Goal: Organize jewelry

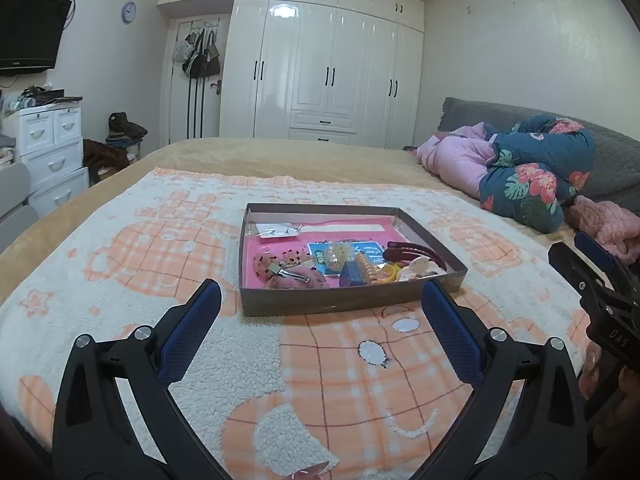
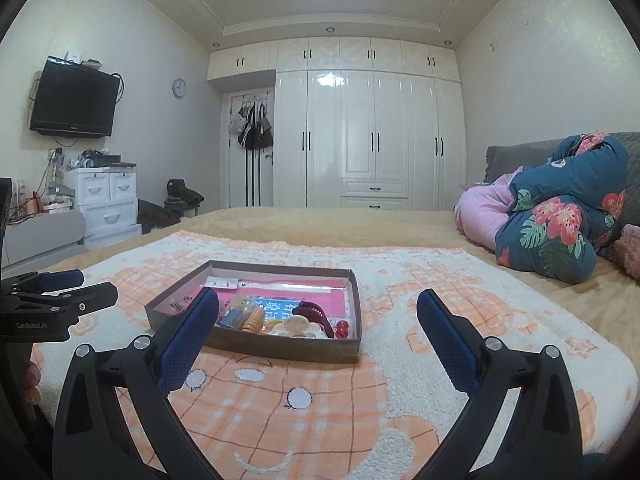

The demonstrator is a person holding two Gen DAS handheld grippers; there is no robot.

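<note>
Left wrist view: low over blanket [image 1: 320,380], facing wardrobe [image 1: 320,68]; tray [image 1: 352,300] frame centre, near. Right wrist view: lower, further right; tray [image 2: 288,346] left of centre. Shared: tray, wardrobe, bed.

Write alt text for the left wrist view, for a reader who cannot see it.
The open left gripper hovers empty over a peach-and-white blanket on a bed, facing a shallow brown box of hair clips and small accessories on a pink lining. The right gripper shows at the right edge; white wardrobes fill the far wall.
</note>
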